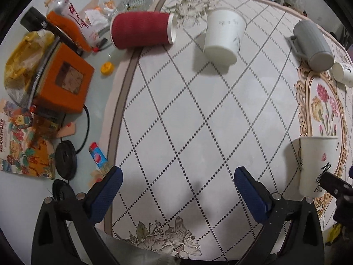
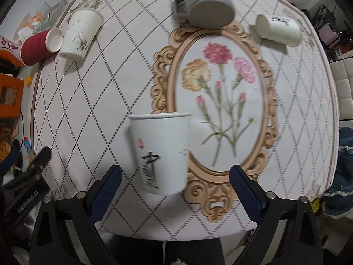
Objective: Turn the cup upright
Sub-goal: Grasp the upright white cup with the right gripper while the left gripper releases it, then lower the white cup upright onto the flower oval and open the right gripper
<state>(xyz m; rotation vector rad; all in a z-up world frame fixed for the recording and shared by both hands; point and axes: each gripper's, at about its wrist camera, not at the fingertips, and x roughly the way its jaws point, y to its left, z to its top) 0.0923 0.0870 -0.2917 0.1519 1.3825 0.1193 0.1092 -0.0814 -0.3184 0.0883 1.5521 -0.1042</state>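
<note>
The right gripper (image 2: 175,182) hangs spread wide over the mat's (image 2: 286,132) near edge, touching nothing. Just ahead between its 2 fingers, the white paper cup (image 2: 160,152) with black calligraphy stands upright, rim up. The left gripper (image 1: 177,184) hovers equally splayed and empty, further along the near edge.

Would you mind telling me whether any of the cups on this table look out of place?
Yes: the red ribbed cup and a small white cup lie on their sides, and the grey mug sits upside down. The calligraphy paper cup stands upright.
</note>
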